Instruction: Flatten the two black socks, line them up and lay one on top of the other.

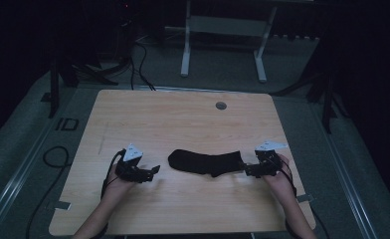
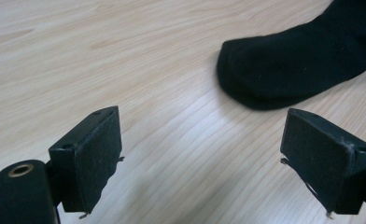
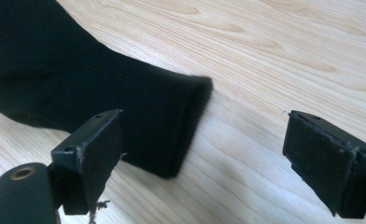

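A black sock [image 1: 205, 162] lies flat on the wooden table [image 1: 183, 119], stretched left to right between my two grippers. My left gripper [image 1: 154, 170] hovers just left of the sock's toe end, a small gap apart. In the left gripper view the toe [image 2: 293, 60] lies ahead to the right, and the left gripper [image 2: 202, 158] is open over bare wood. My right gripper [image 1: 246, 170] sits at the cuff end. In the right gripper view the cuff [image 3: 162, 121] reaches partway in between the wide jaws of the right gripper [image 3: 202, 158], with neither pad pressing on it.
A round grey grommet [image 1: 221, 105] sits near the table's far edge. Behind the table stands a white desk frame [image 1: 185, 50]. Black cables [image 1: 53, 154] lie on the floor to the left. Bare wood stretches beyond the sock.
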Demonstrator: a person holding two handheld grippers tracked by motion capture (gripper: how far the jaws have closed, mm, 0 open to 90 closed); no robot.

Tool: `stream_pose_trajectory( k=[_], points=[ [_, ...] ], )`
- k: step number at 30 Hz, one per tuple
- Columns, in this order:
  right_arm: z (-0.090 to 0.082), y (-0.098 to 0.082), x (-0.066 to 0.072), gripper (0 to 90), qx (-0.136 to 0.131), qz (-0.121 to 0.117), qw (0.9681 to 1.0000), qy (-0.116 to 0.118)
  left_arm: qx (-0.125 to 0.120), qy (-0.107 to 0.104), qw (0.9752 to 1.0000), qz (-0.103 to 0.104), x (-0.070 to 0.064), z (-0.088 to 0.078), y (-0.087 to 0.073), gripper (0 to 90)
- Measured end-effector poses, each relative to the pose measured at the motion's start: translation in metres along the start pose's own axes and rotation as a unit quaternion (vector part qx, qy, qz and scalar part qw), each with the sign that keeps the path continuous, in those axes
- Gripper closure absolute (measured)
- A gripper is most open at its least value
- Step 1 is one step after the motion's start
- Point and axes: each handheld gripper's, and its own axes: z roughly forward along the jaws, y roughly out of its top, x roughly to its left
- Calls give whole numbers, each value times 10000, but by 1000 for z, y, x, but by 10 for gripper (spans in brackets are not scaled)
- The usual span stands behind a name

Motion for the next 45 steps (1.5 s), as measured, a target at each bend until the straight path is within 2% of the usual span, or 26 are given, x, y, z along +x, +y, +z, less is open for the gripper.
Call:
stream_pose_trajectory(
  k=[6,9,17,19,22,26,30,37,41,45],
  points=[
    [-10,-11,-9,106,-31,80,9999,-81,62,92,9999,-66,6,-10,-13,109],
    [-17,-19,-12,106,-27,156,9998,-111,89,219,9997,-49,7,-16,-19,105],
    [-33,-39,-14,106,-84,264,9991,-312,17,319,9991,-289,15,-33,-35,88],
    [-34,-46,-15,106,-89,369,9983,-443,11,357,9989,-318,16,-38,-40,88],
    [-35,-57,-16,106,-112,557,9971,-513,-27,441,9984,-344,15,-44,-44,88],
    [-38,-67,-16,106,-97,636,9963,-566,-97,490,9979,-412,15,-56,-50,88],
    [-46,-74,-14,106,-123,648,9955,-679,-113,605,9975,-340,14,-65,-56,88],
    [-61,-85,-18,107,-353,925,9917,-822,-216,680,9961,-510,19,-80,-67,88],
    [-64,-92,-19,107,-381,995,9907,-845,-255,766,9952,-562,21,-88,-73,88],
    [-68,-97,-20,107,-380,1114,9890,-892,-334,758,9944,-651,22,-94,-78,88]
  ],
)
